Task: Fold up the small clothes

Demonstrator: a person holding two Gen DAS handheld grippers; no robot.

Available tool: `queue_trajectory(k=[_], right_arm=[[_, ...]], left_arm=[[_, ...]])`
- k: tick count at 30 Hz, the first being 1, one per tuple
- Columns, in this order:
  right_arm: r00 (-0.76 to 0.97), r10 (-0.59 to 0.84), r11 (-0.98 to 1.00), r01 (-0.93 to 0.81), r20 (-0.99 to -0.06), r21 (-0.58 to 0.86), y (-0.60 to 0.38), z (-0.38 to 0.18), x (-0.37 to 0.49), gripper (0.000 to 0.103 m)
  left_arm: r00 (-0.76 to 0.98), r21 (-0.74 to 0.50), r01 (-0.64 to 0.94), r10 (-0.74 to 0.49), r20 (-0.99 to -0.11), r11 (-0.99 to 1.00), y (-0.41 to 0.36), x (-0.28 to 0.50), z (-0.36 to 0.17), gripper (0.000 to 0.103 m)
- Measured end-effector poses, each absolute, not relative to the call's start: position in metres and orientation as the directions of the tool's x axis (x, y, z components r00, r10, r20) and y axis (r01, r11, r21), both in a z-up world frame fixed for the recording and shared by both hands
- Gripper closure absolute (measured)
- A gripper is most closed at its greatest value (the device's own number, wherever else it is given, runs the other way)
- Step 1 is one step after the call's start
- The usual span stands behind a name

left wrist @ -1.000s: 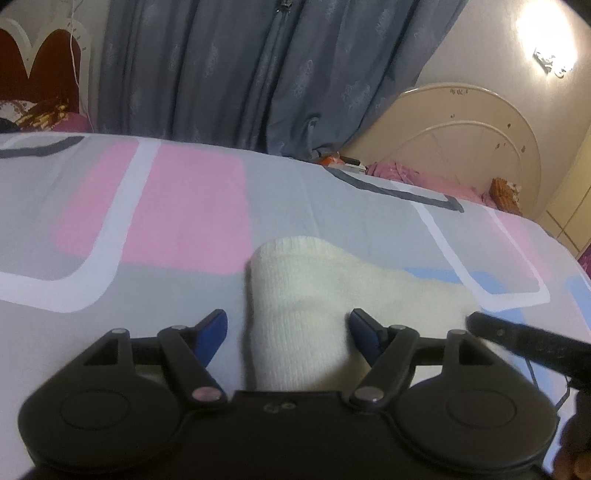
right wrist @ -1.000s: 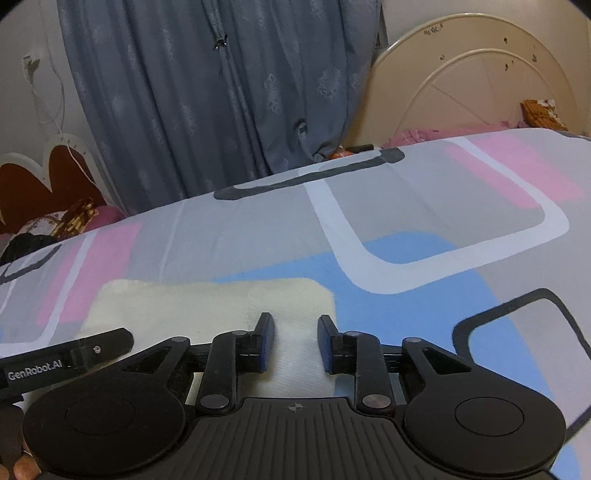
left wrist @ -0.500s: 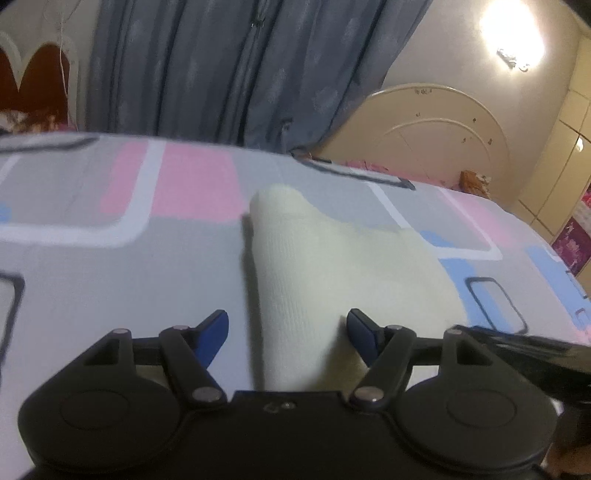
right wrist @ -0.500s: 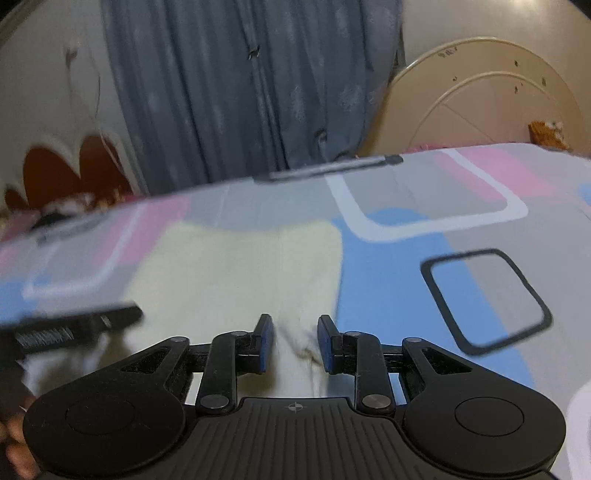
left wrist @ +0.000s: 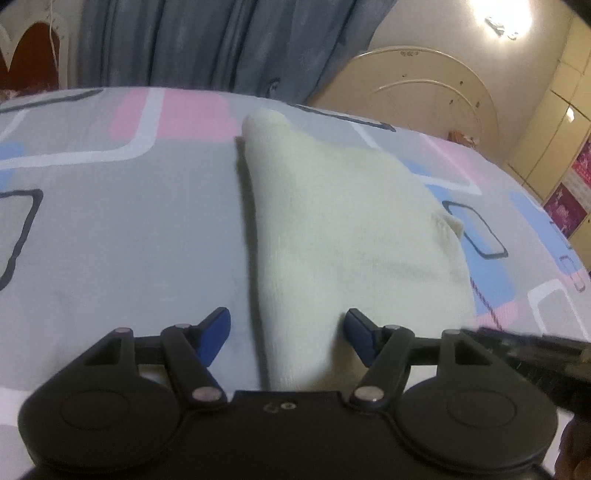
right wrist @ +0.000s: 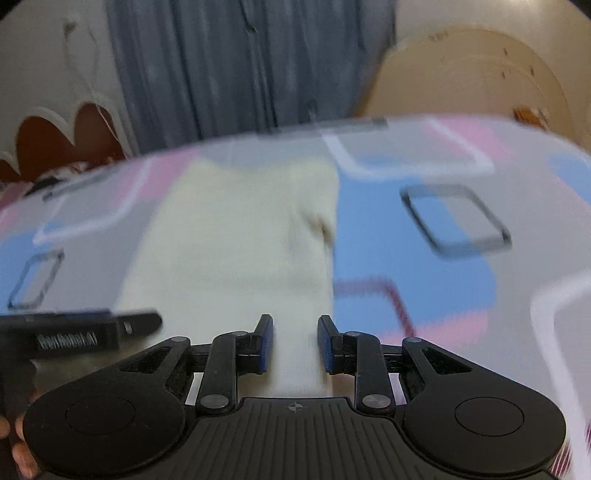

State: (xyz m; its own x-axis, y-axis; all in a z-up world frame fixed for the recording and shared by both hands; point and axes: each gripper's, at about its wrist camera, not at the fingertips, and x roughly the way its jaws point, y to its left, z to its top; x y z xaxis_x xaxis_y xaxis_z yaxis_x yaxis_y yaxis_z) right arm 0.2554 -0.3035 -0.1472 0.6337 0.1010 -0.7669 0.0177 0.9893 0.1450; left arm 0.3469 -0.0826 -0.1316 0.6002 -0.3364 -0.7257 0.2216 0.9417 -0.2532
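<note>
A cream knitted garment (left wrist: 343,229) lies flat on the patterned bedsheet (left wrist: 122,229), stretching away from both grippers. My left gripper (left wrist: 288,332) is open, its blue pads either side of the garment's near left edge, above the cloth. My right gripper (right wrist: 295,341) is open with a narrower gap over the garment's (right wrist: 236,258) near right edge; nothing is between its pads. This view is motion-blurred. Each gripper shows at the edge of the other's view.
The bed fills both views, with a grey, pink, blue and white sheet. A cream headboard (left wrist: 424,92) stands at the far right, grey-blue curtains (left wrist: 207,40) behind, a red heart-shaped headboard (right wrist: 62,140) at the far left. A wall lamp (left wrist: 502,26) glares.
Both grippers have drawn back and risen, so more of the garment and sheet shows. The jaws have kept their openings; the garment lies as it did.
</note>
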Motion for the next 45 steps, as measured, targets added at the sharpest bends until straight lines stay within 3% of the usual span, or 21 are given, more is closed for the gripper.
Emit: queue_trajectory(k=[5, 21, 24, 26, 28, 34, 45], right_arm=[[0.632, 0.098, 0.978, 0.083, -0.769, 0.192, -0.307, -0.155, 0.254, 0.076], [0.582, 0.281, 0.949, -0.049, -0.763, 0.312, -0.346, -0.139, 0.281, 0.07], [0.591, 0.3, 0.943, -0.065, -0.748, 0.327, -0.349, -0.133, 0.296, 0.065], [0.607, 0.302, 0.943, -0.076, -0.735, 0.324, -0.351, -0.129, 0.304, 0.053], [0.623, 0.303, 0.942, -0.082, -0.721, 0.325, -0.353, -0.126, 0.313, 0.047], [0.622, 0.329, 0.92, -0.042, -0.71, 0.39, -0.364, -0.134, 0.344, 0.046], [0.589, 0.366, 0.905, -0.046, -0.72, 0.423, -0.357, -0.162, 0.378, 0.046]], left_arm=[[0.604, -0.226, 0.239, -0.327, -0.727, 0.944, -0.089, 0.343, -0.131, 0.033], [0.555, -0.215, 0.189, -0.285, -0.782, 0.958, -0.098, 0.359, -0.12, 0.027], [0.572, -0.224, 0.173, -0.283, -0.77, 0.959, -0.098, 0.364, -0.112, 0.026], [0.582, -0.227, 0.173, -0.285, -0.762, 0.958, -0.099, 0.369, -0.107, 0.026], [0.592, -0.227, 0.167, -0.282, -0.755, 0.959, -0.099, 0.375, -0.105, 0.026], [0.6, -0.281, 0.099, -0.282, -0.749, 0.955, -0.091, 0.403, -0.11, 0.025], [0.577, -0.316, 0.139, -0.336, -0.745, 0.939, -0.095, 0.423, -0.132, 0.015]])
